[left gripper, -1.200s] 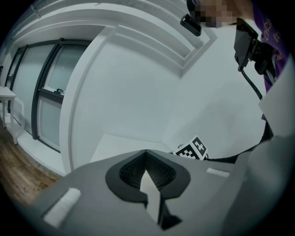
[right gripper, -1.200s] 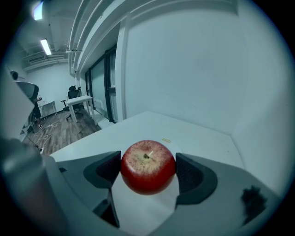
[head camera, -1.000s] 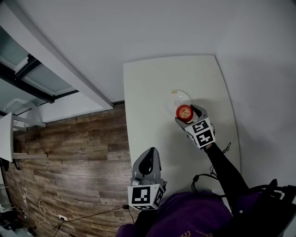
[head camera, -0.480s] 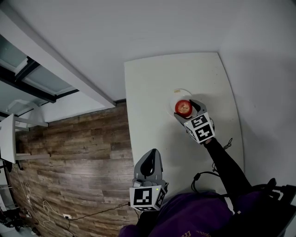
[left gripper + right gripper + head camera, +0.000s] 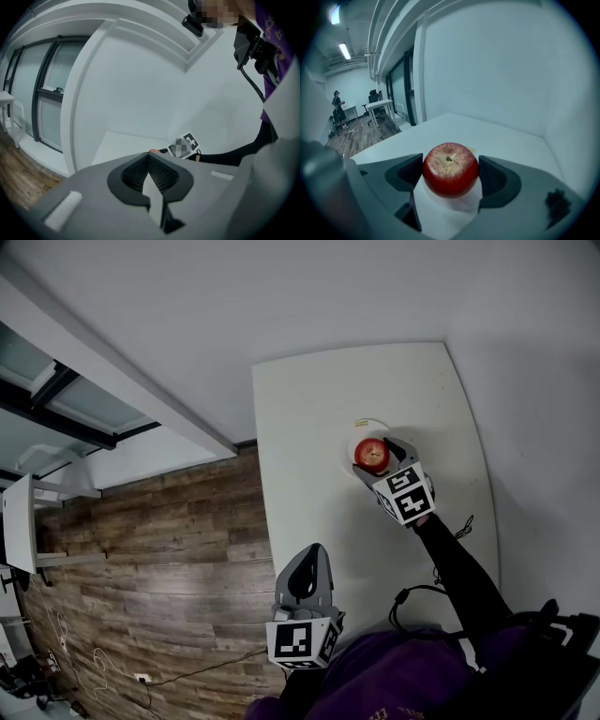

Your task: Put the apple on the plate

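A white desk (image 5: 309, 427) stands in the corner of two white walls, with wood floor (image 5: 141, 540) along its left edge. Toward the desk's right edge, about halfway back, the right gripper (image 5: 375, 461) has its jaws closed against both sides of the red apple (image 5: 371, 452), stem up, directly over the small white plate (image 5: 364, 425). I cannot tell whether the apple touches the plate. At the near edge, the left gripper (image 5: 312, 554) hangs with its jaws pressed together, holding nothing.
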`<action>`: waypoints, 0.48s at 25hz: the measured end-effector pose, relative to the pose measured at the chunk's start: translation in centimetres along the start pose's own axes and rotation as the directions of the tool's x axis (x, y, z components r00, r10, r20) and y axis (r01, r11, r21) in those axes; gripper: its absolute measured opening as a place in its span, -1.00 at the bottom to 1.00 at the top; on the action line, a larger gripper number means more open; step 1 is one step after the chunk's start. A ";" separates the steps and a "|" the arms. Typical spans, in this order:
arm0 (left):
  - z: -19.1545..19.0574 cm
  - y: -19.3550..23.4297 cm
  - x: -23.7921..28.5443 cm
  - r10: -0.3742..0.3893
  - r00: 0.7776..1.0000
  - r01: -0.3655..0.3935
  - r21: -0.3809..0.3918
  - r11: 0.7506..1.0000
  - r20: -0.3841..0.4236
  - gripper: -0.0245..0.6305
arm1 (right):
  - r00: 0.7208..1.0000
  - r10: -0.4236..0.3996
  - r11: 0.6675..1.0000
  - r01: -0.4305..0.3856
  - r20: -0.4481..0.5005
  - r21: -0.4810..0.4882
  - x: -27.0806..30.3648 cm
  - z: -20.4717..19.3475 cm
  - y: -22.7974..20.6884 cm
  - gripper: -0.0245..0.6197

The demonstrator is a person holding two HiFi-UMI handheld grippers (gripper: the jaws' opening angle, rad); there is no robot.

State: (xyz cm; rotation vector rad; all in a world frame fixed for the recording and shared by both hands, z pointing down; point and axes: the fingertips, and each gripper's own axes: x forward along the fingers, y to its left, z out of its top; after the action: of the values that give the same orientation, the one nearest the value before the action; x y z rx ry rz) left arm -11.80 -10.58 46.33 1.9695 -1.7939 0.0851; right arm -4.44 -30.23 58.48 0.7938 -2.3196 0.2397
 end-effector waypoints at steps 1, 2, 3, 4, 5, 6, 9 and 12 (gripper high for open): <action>0.0 0.0 0.0 0.001 1.000 -0.001 0.002 1.000 0.000 -0.91 | 1.000 0.002 1.000 -0.002 0.000 0.000 0.1 0.0 0.0 0.25; 0.0 0.1 0.0 0.004 1.000 -0.004 0.003 1.000 -0.002 -0.91 | 1.000 0.003 1.000 -0.003 0.001 0.000 0.2 0.0 0.0 0.25; -0.1 0.1 0.0 0.009 1.000 -0.009 0.003 1.000 -0.005 -0.91 | 1.000 0.004 1.000 -0.004 0.002 0.000 0.3 -0.1 0.1 0.25; -0.1 0.2 0.0 0.010 1.000 -0.010 0.003 1.000 -0.008 -0.91 | 1.000 0.006 1.000 -0.006 0.003 0.001 0.3 -0.2 0.1 0.25; -0.2 0.2 -0.1 0.010 1.000 -0.010 0.002 1.000 -0.009 -0.91 | 1.000 0.007 1.000 -0.007 0.004 0.000 0.4 -0.2 0.1 0.25; -0.2 0.2 -0.1 0.010 1.000 -0.010 0.002 1.000 -0.010 -0.91 | 1.000 0.008 1.000 -0.008 0.006 0.000 0.4 -0.2 0.2 0.25; -0.4 0.3 -0.1 0.009 1.000 -0.009 0.005 1.000 -0.012 -0.91 | 1.000 0.010 1.000 -0.010 0.014 0.003 0.6 -0.2 0.1 0.25; -0.4 0.3 0.0 0.000 1.000 0.000 0.001 1.000 -0.004 -0.91 | 1.000 0.014 1.000 -0.014 0.023 0.010 0.7 0.0 0.1 0.25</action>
State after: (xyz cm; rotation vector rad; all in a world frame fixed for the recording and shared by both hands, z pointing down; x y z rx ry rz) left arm -11.97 -10.46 46.73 1.9682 -1.7918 0.0894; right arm -4.91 -30.51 58.94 0.7897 -2.3476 0.2499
